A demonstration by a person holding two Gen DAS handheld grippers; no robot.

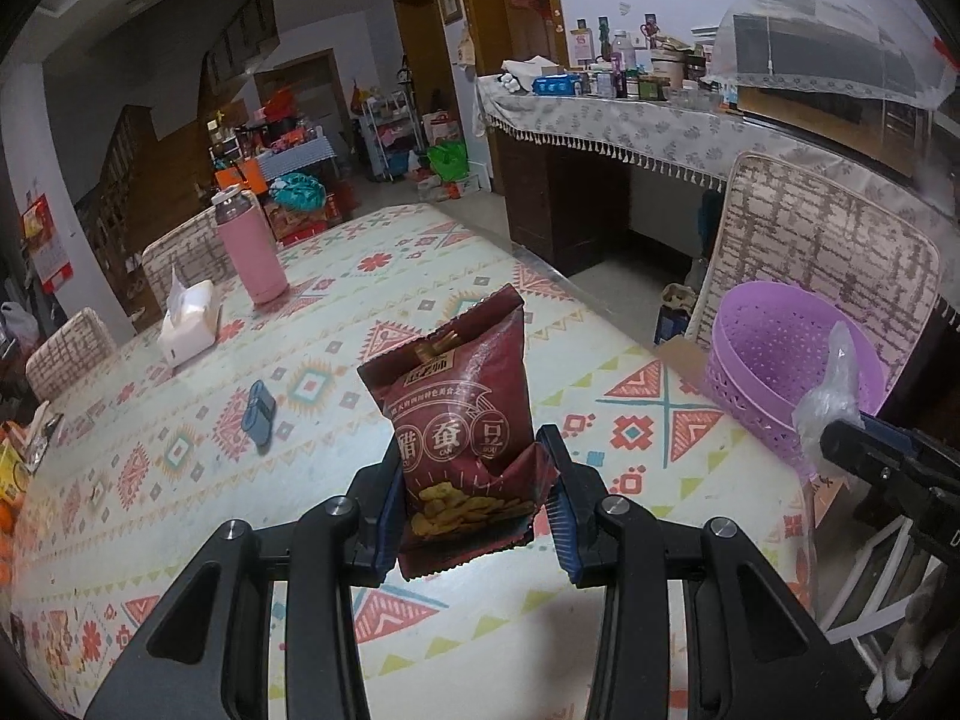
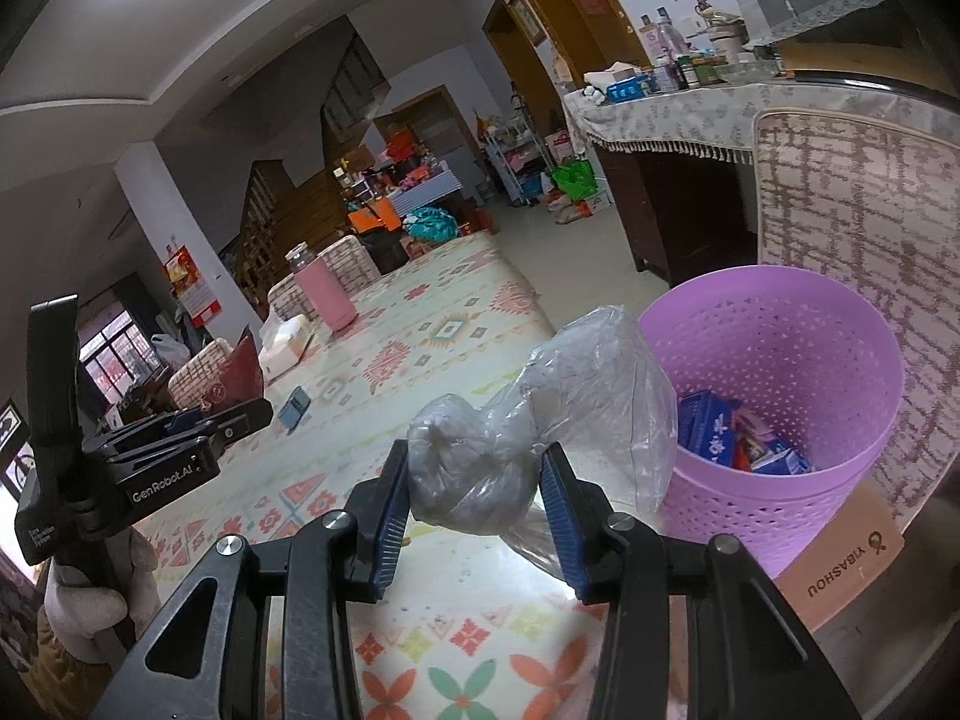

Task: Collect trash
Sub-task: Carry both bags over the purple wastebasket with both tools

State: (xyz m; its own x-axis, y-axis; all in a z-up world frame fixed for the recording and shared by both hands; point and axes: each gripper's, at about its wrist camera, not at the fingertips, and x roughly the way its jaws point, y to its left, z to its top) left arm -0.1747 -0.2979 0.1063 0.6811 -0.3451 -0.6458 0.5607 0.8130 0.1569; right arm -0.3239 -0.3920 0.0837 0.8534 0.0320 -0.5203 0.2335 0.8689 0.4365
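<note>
My left gripper (image 1: 474,504) is shut on a dark red snack bag (image 1: 462,420) and holds it upright above the patterned table (image 1: 180,480). My right gripper (image 2: 474,504) is shut on a crumpled clear plastic bag (image 2: 528,426), held just left of the purple perforated basket (image 2: 828,324). The basket stands on a cardboard box at the table's right edge and holds blue and red packets (image 2: 732,438). In the left wrist view the basket (image 1: 774,348) is at the right, with the right gripper (image 1: 840,444) and the plastic bag (image 1: 831,390) at its rim. The left gripper (image 2: 240,414) shows in the right wrist view.
On the table stand a pink bottle (image 1: 249,246), a white tissue pack (image 1: 189,321) and a small blue object (image 1: 259,414). Snack packets (image 1: 12,468) lie at the left edge. A padded chair (image 1: 822,252) stands behind the basket; a cluttered sideboard (image 1: 600,114) lies beyond.
</note>
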